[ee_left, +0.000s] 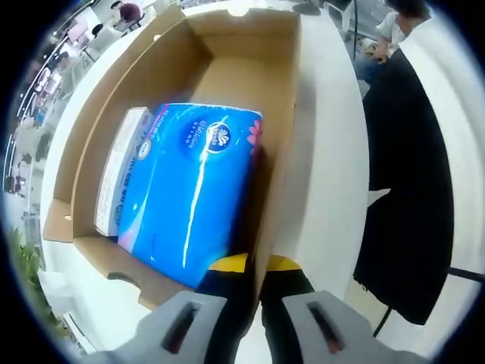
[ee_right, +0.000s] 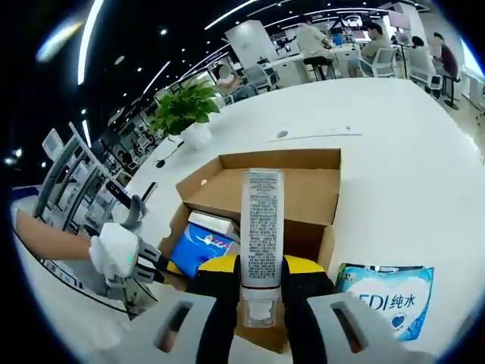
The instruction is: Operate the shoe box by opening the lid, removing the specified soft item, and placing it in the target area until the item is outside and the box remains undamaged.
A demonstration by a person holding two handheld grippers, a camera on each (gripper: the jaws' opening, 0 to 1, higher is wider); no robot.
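Note:
An open cardboard shoe box (ee_left: 227,45) lies on a white table (ee_left: 326,152). Inside it are a blue soft tissue pack (ee_left: 193,189) and a white carton (ee_left: 117,178) against its left side. My left gripper (ee_left: 256,265) straddles the box's near right wall and is shut on it. In the right gripper view, my right gripper (ee_right: 260,267) hangs over the box (ee_right: 303,189), shut on an upright white printed tube (ee_right: 261,220). The blue pack (ee_right: 198,246) shows below it. A gloved hand (ee_right: 114,254) holds the left gripper (ee_right: 155,265) at the box's left edge.
A pale blue soft pack of wipes (ee_right: 386,292) lies on the table (ee_right: 394,152) right of the box. A potted plant (ee_right: 186,106) stands at the far left. A black chair back (ee_left: 413,189) borders the table edge. People sit at desks in the background.

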